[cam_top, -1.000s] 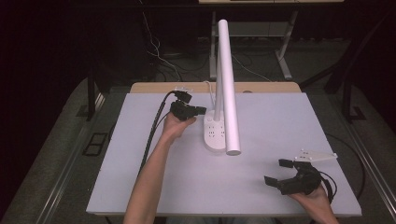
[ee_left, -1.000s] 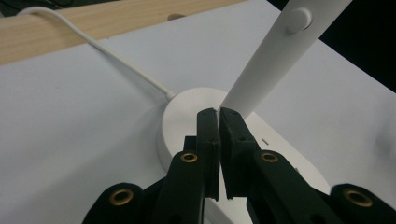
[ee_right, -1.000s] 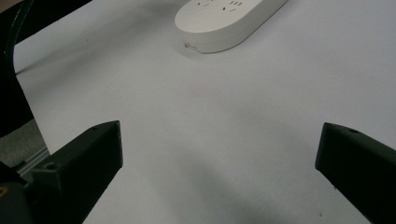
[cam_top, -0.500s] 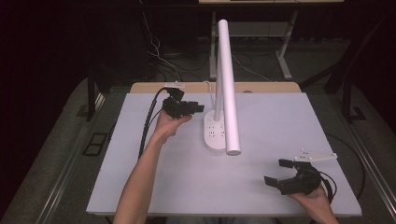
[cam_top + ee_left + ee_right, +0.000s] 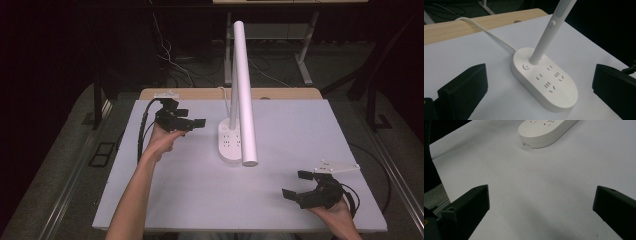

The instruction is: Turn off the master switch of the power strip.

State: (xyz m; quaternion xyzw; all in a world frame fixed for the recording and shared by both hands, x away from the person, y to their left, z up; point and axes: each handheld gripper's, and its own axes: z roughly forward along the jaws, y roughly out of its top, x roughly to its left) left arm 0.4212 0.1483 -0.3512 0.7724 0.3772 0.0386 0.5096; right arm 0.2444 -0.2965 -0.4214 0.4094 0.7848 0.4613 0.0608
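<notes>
A white desk lamp stands mid-table on an oval base with several sockets and a round button. Its long white arm leans toward me. My left gripper hovers left of the base, clear of it. Its jaws have just been opening and now stand wide with nothing between them. In the left gripper view the base lies ahead of the left gripper. My right gripper rests open at the front right, with bare table between the jaws of the right gripper and the base farther off.
The white table has a wooden strip along its far edge. The lamp's white cord runs from the base over that strip. Dark floor, cables and desk legs lie beyond. The lamp arm overhangs the table's middle.
My left gripper has drawn back to the left, away from the lamp base, and its jaws have gone from shut to wide open. The right gripper has stayed put.
</notes>
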